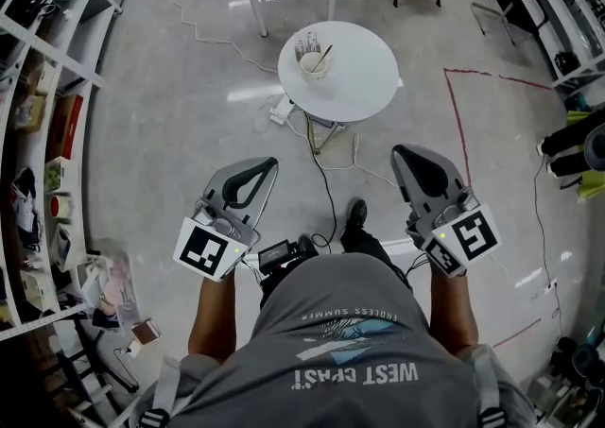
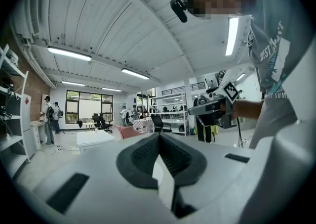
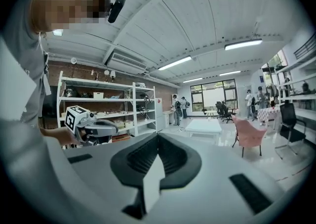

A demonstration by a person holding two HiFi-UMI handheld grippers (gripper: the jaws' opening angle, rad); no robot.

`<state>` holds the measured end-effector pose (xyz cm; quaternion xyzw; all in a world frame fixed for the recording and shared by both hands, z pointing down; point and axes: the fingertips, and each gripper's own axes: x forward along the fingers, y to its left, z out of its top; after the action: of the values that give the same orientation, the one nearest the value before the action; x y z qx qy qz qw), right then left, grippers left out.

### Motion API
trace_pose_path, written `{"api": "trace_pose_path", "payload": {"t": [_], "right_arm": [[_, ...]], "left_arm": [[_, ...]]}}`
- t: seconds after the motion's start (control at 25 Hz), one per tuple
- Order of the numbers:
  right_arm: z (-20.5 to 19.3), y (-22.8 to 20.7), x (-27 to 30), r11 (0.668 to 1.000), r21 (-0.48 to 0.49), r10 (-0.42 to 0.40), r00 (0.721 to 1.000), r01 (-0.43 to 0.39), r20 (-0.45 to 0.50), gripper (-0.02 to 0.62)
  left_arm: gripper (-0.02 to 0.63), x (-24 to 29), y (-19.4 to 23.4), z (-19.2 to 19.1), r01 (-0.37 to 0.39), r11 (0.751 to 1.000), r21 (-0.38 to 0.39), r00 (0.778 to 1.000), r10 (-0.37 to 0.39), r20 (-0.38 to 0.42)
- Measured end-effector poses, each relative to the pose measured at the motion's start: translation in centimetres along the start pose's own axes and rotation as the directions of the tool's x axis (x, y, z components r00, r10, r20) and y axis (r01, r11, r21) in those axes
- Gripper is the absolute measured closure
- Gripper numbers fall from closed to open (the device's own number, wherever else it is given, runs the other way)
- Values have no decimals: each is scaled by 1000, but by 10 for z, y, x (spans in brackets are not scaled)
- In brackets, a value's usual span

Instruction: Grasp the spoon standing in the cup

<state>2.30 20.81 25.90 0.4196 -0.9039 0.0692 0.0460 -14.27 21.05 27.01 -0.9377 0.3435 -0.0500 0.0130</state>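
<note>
head view: cup (image 1: 312, 64) on the round white table (image 1: 359, 86), far side, well ahead of both tools. spoon (image 1: 322, 58) leans in it, its bowl hidden inside. a glassy item (image 1: 307, 42) just behind the cup is too small to identify. left gripper (image 1: 268, 164) and right gripper (image 1: 401, 151) are clenched on nothing.

Person in a grey short-sleeved T-shirt (image 1: 359, 322) printed with white lettering and a teal-and-white graphic, with grey shoulder straps (image 1: 166, 390), dark trousers (image 1: 364, 243) and a black shoe (image 1: 355, 214). The left gripper (image 1: 267, 164) and right gripper (image 1: 405, 150) have pale grey shells with dark grey inner pads (image 1: 248, 184). Each bears a cube (image 1: 210, 248) of black-and-white square markers. A black camera (image 2: 178, 10) is worn on the head.
</note>
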Motion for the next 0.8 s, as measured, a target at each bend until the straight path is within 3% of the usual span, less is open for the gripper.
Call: {"api": "trace_pose_path", "payload": {"t": [0.8], "right_arm": [[0,-121,41,986,46,158,987,-157,-9,594]], "left_arm": [[609,114,20,10,-116,993,21,989,118,-91]]}}
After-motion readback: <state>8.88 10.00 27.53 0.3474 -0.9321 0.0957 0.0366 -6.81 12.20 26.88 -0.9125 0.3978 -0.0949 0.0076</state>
